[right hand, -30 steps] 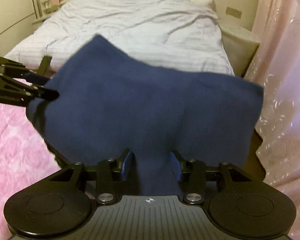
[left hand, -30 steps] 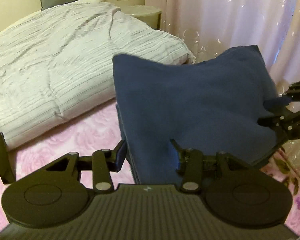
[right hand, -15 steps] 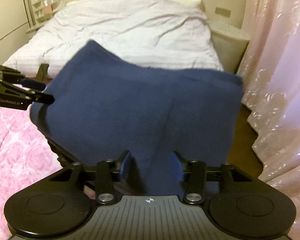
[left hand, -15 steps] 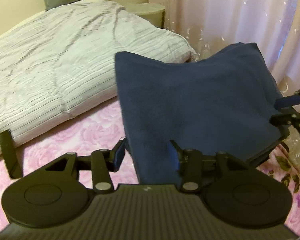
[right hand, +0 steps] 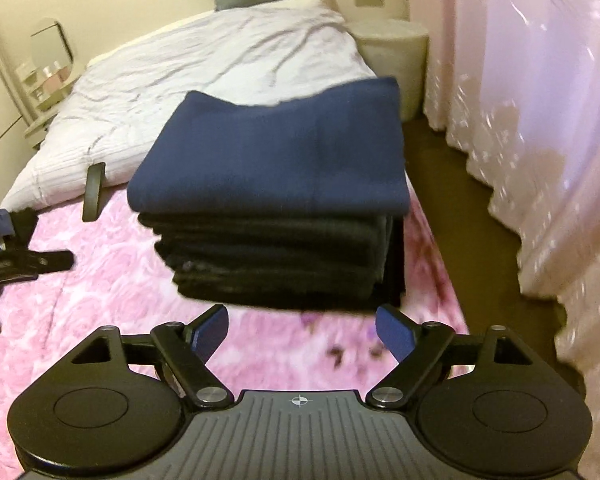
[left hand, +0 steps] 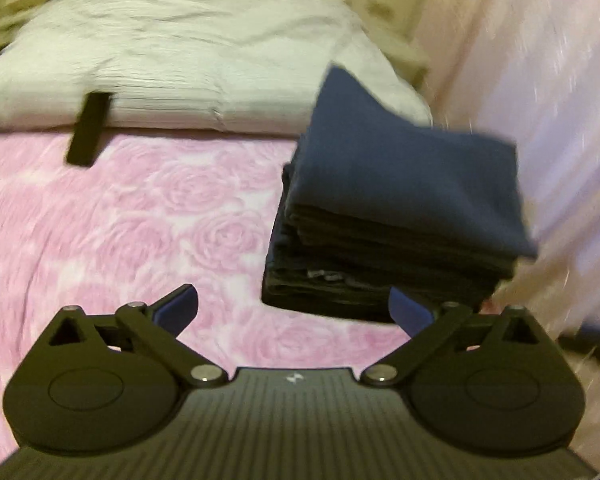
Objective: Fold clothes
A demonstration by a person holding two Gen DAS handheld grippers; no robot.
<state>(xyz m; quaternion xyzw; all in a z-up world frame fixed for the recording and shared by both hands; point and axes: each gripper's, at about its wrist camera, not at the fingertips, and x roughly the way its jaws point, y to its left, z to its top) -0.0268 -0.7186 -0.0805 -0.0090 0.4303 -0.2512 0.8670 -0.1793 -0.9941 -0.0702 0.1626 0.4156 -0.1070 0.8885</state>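
A folded navy blue garment point(left hand: 408, 184) lies on top of a stack of folded dark clothes point(left hand: 364, 276) on the pink rose-patterned blanket point(left hand: 148, 216). In the right wrist view the same garment point(right hand: 276, 152) tops the stack point(right hand: 276, 260). My left gripper point(left hand: 294, 306) is open and empty, drawn back to the left of the stack. My right gripper point(right hand: 300, 330) is open and empty just in front of the stack. The left gripper also shows at the left edge of the right wrist view point(right hand: 16, 256).
A white striped duvet point(left hand: 188, 52) covers the far part of the bed. A dark flat strip point(left hand: 89, 128) lies at the duvet's edge. Pink curtains point(right hand: 540, 100) hang on the right, with brown floor point(right hand: 460, 200) and a round pale bedside stand point(right hand: 396, 56) beside the bed.
Both grippers have let go of the navy garment and opened. It now rests flat on the stack. Both grippers have pulled back, the left one swinging leftward.
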